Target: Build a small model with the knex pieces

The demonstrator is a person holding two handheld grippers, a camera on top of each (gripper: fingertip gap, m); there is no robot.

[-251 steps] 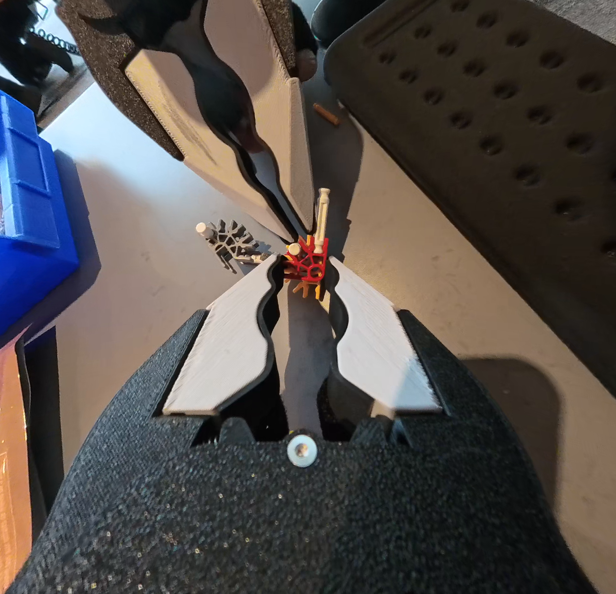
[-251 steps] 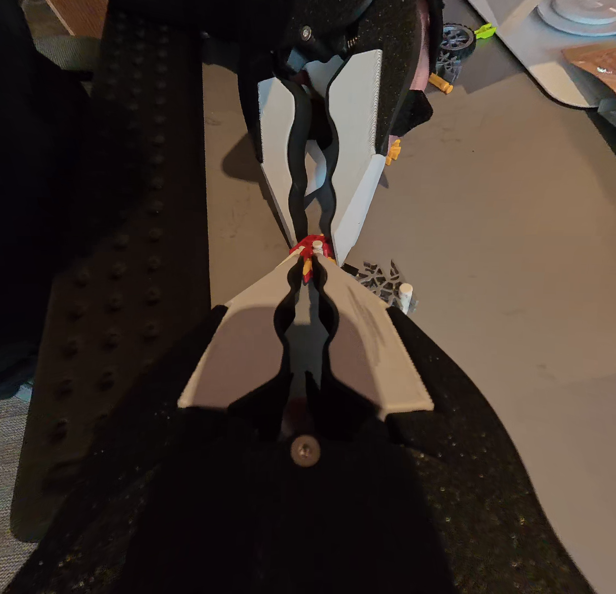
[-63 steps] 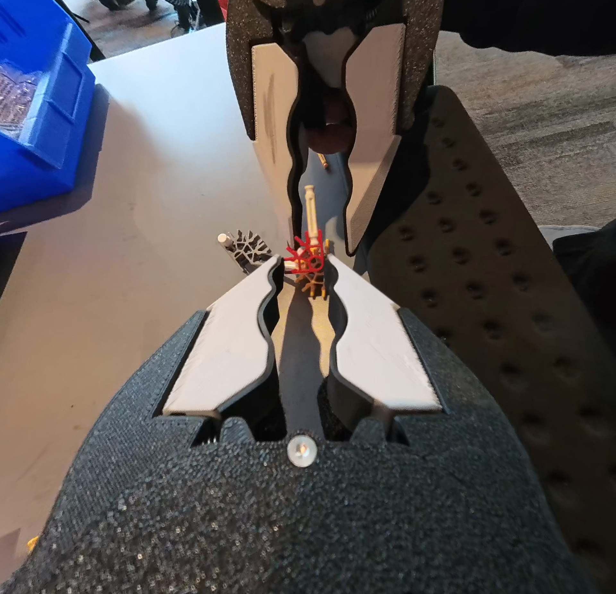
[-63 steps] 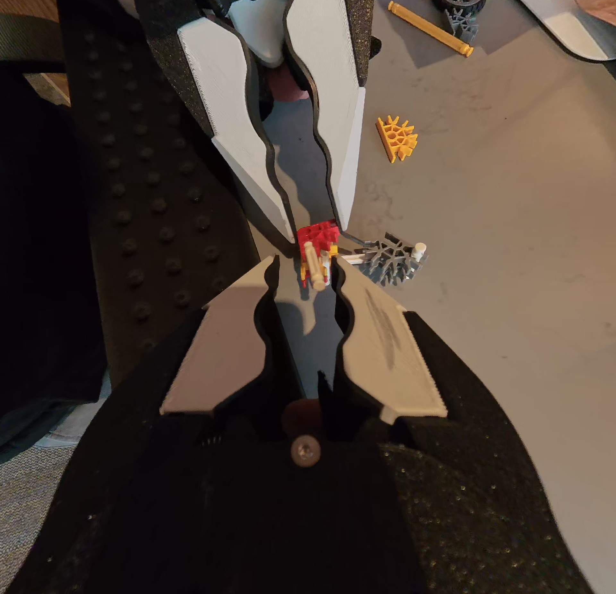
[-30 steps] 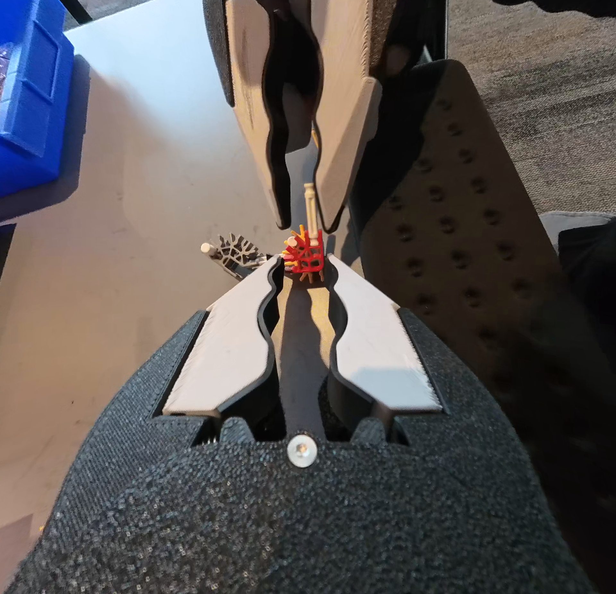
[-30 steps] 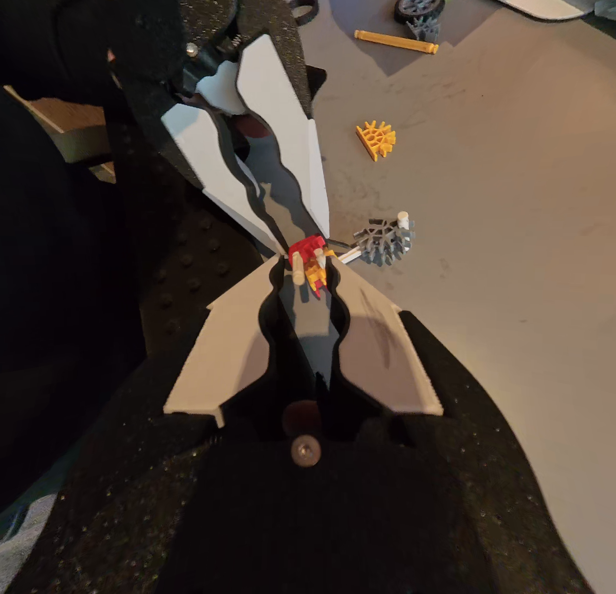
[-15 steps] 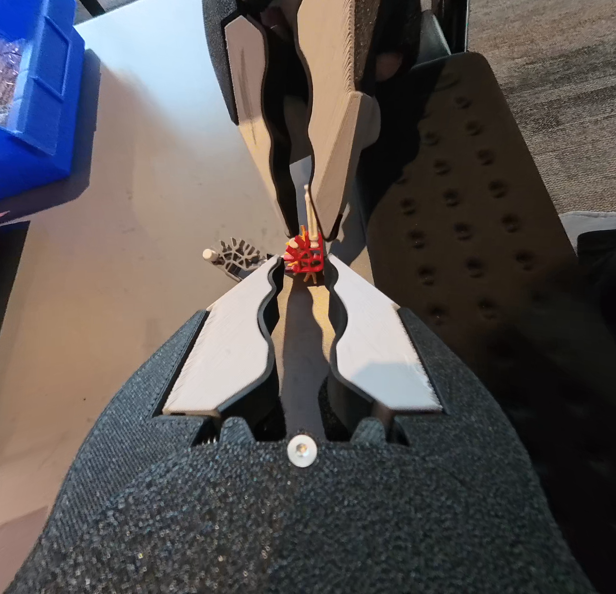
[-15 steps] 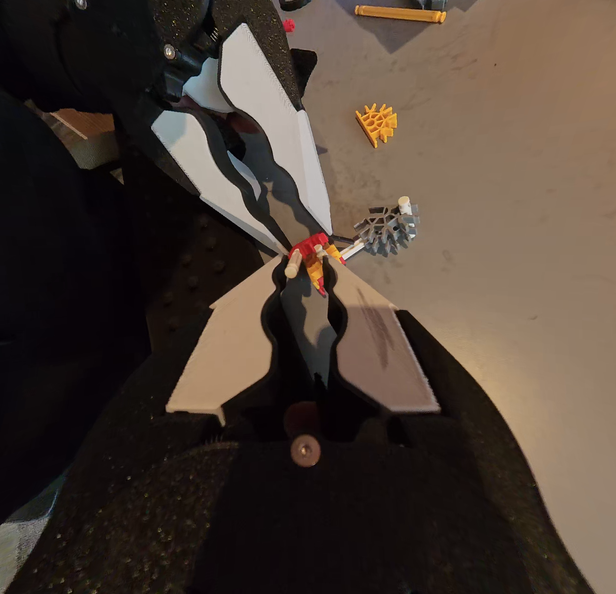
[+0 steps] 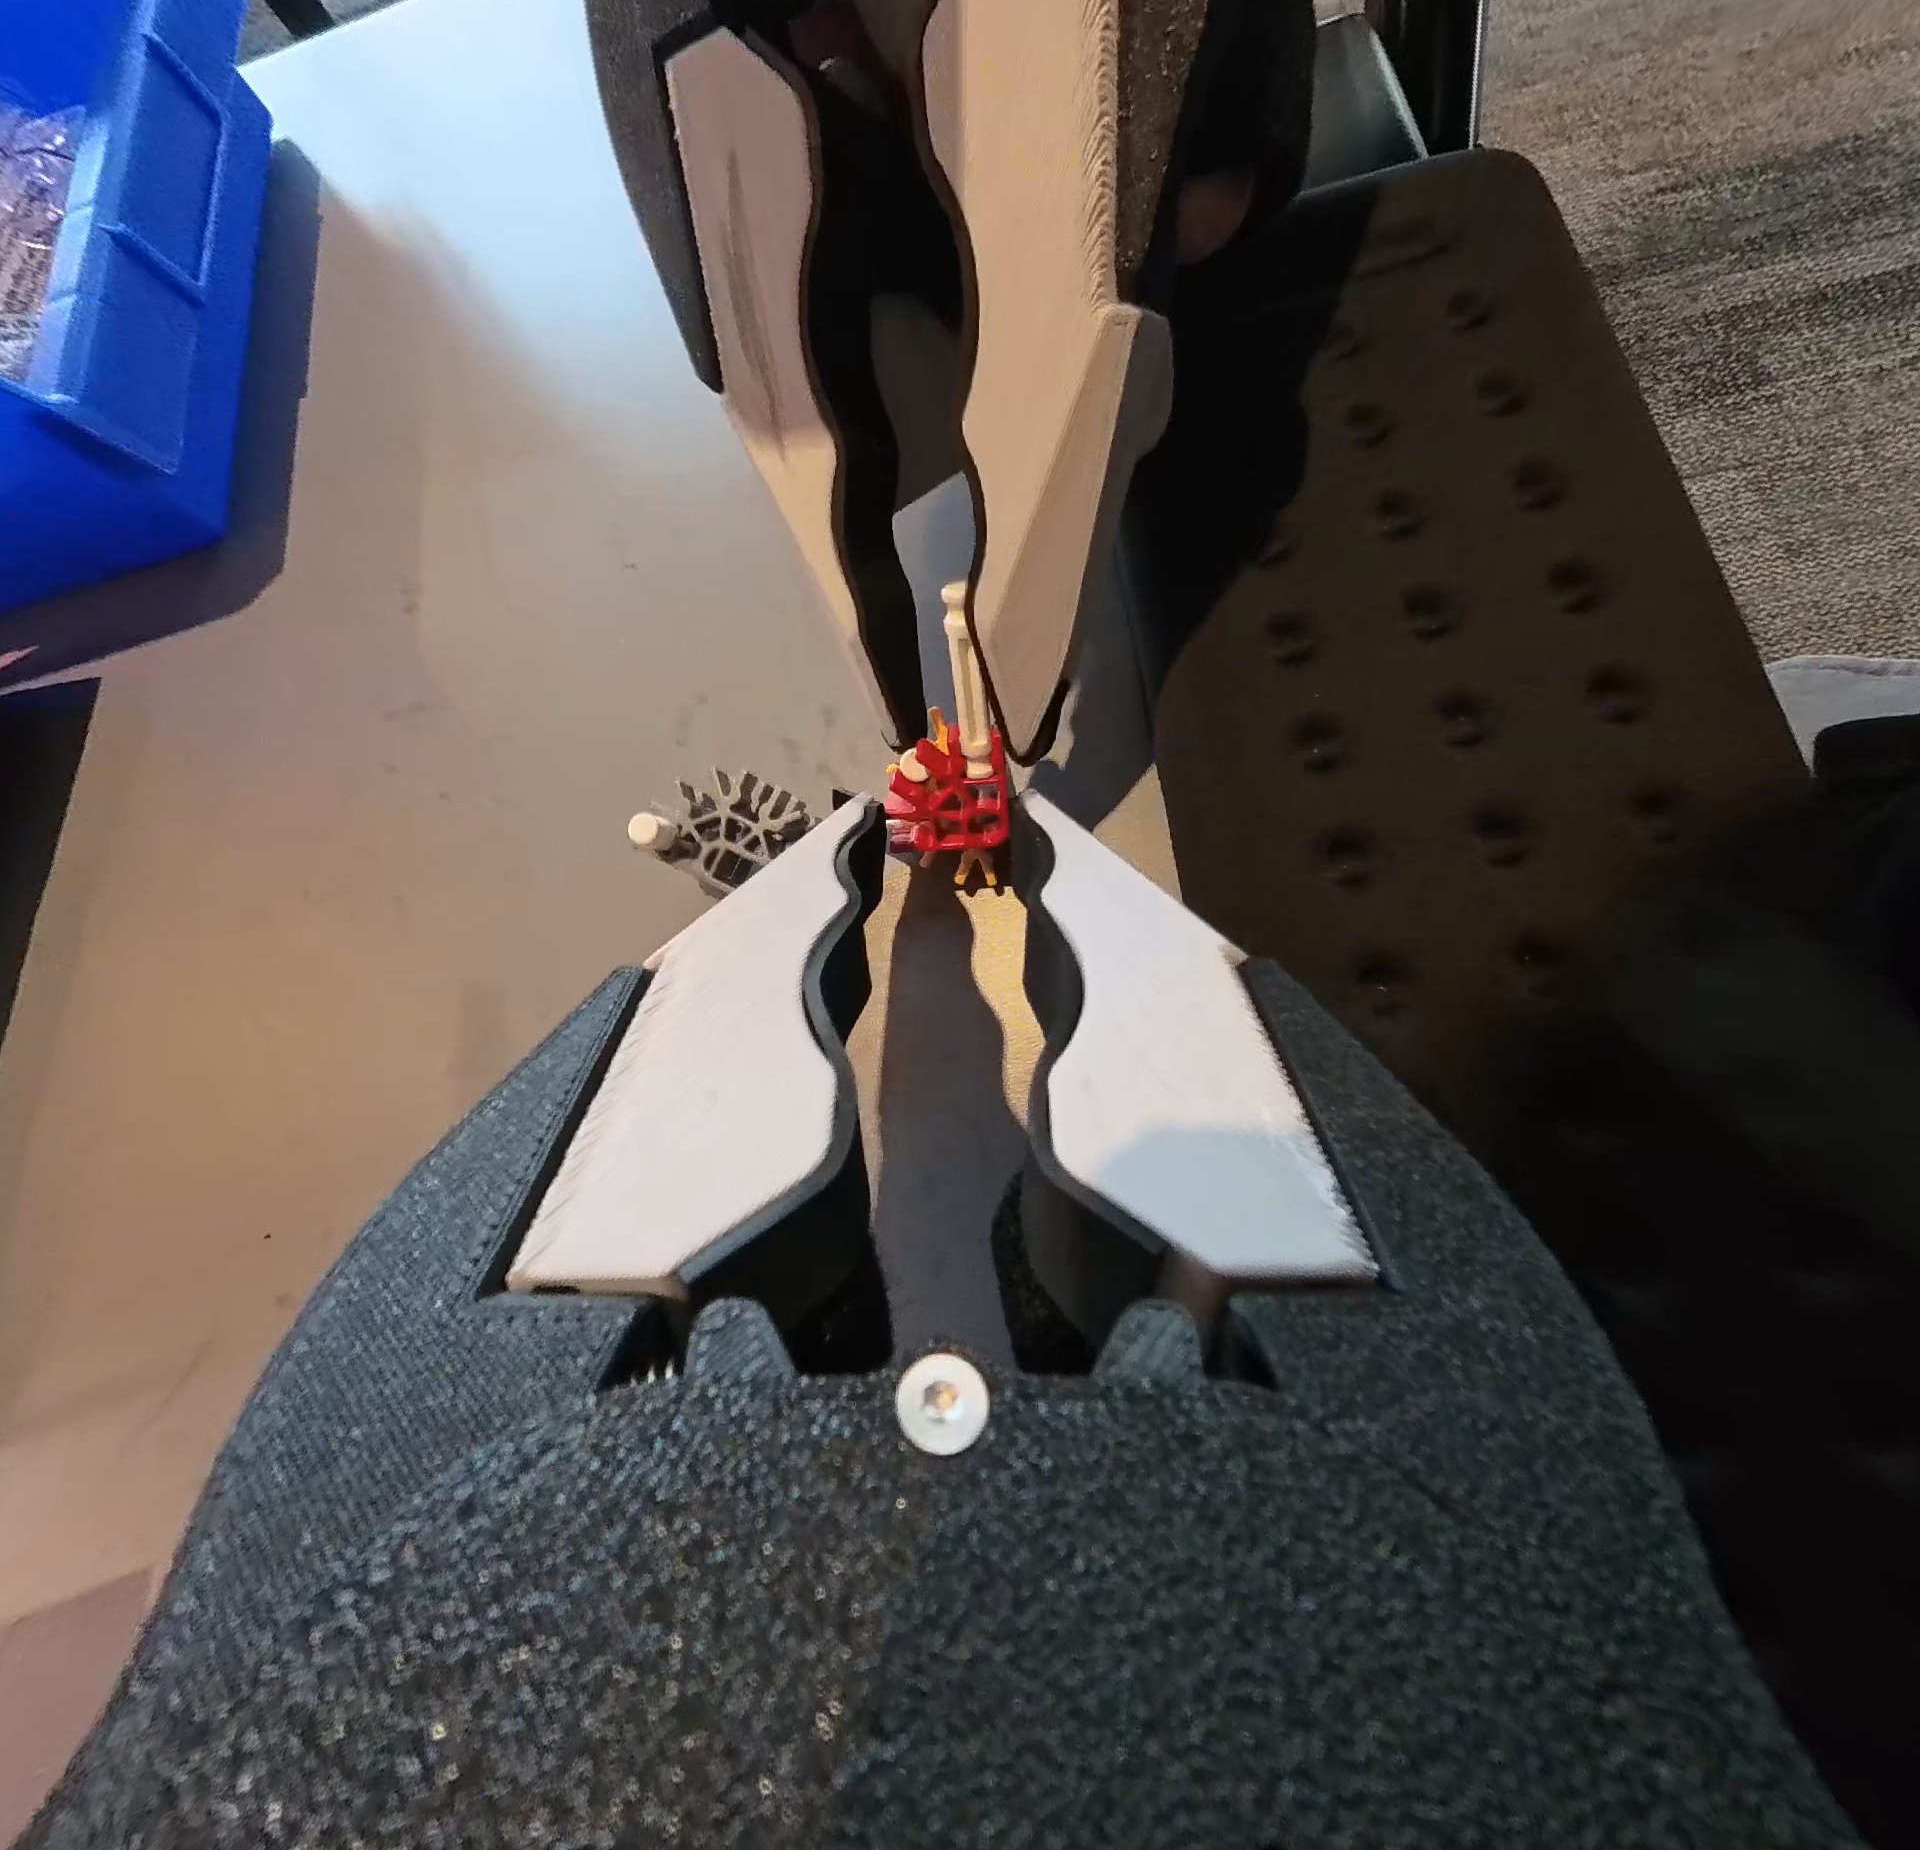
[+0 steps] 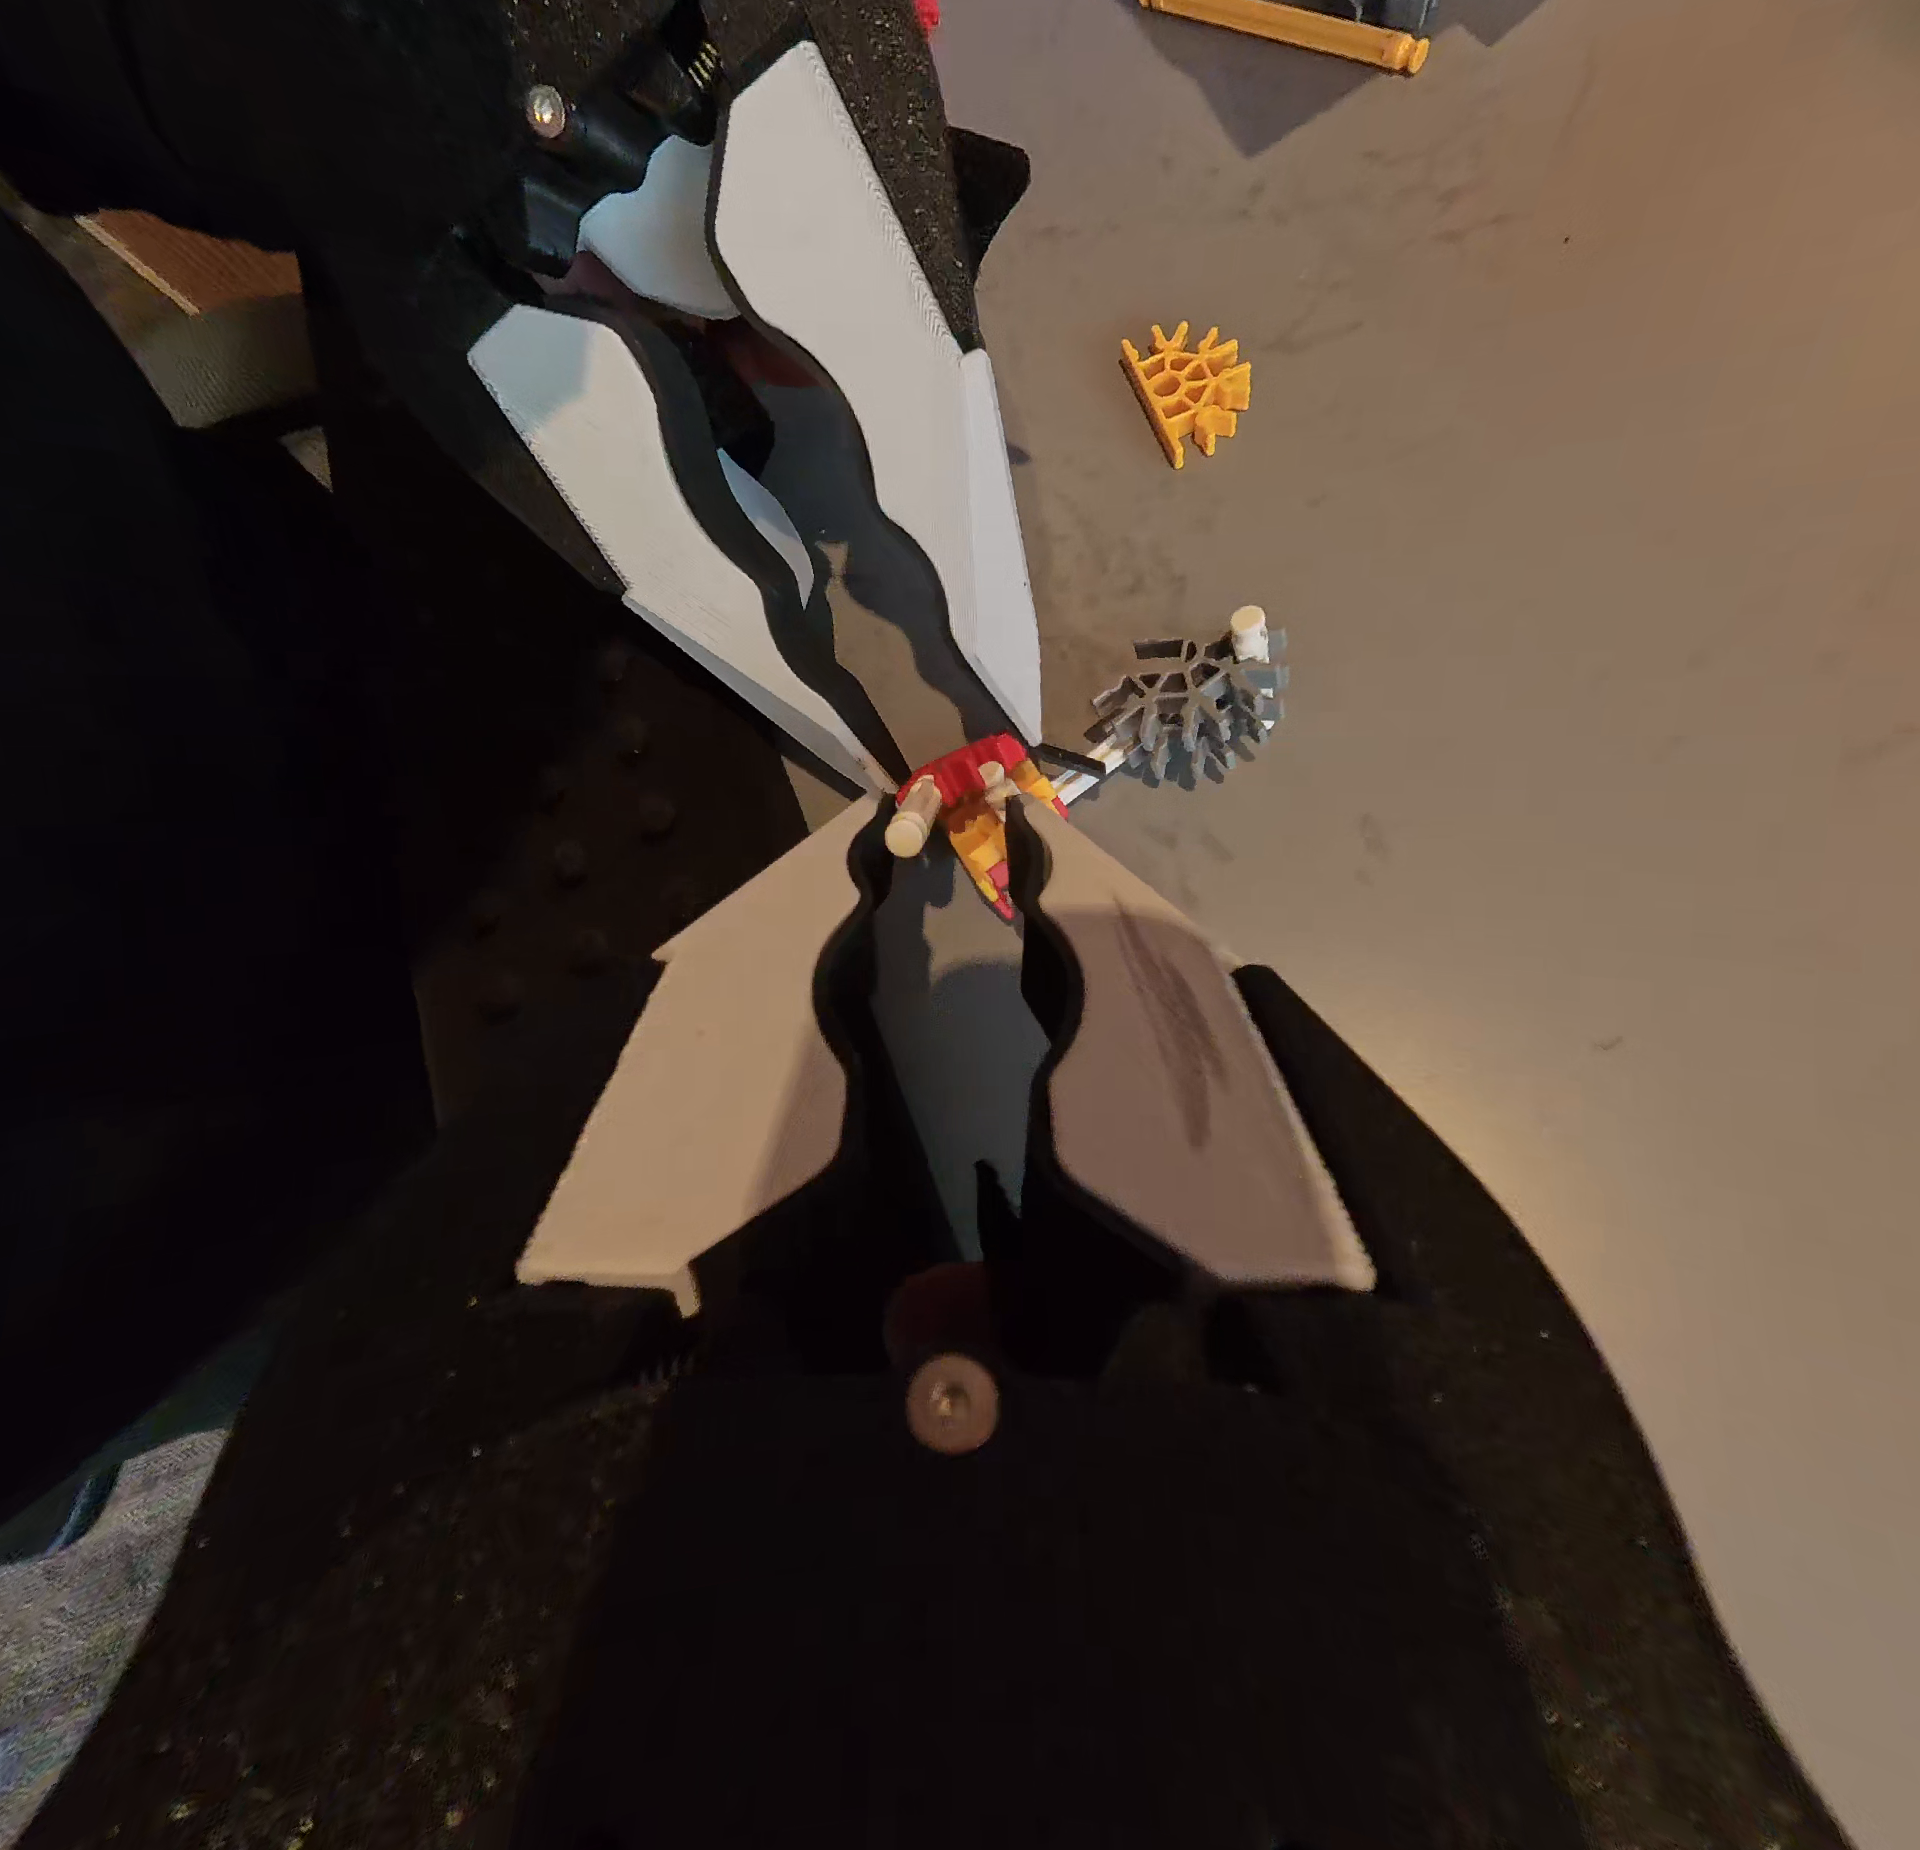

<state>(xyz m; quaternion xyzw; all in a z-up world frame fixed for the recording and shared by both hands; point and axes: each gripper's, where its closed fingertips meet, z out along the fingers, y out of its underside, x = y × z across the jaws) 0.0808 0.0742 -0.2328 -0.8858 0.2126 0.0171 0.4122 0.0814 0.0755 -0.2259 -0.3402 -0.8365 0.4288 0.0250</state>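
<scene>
Our left tongs (image 9: 951, 834) point forward, level over the bench (image 9: 343, 720), pinching the red toy piece (image 9: 951, 813). Our right tongs (image 10: 951, 829) meet them tip to tip, narrowed onto the same piece.

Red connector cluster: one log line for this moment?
left hand-held gripper: shut on red connector cluster | right hand-held gripper: shut on it | grey connector: attached

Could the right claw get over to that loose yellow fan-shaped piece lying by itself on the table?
Probably not right now. The path across the table to the yellow piece looks bare, but the right claw is shut on the red and yellow cluster and would need to let go.
</scene>
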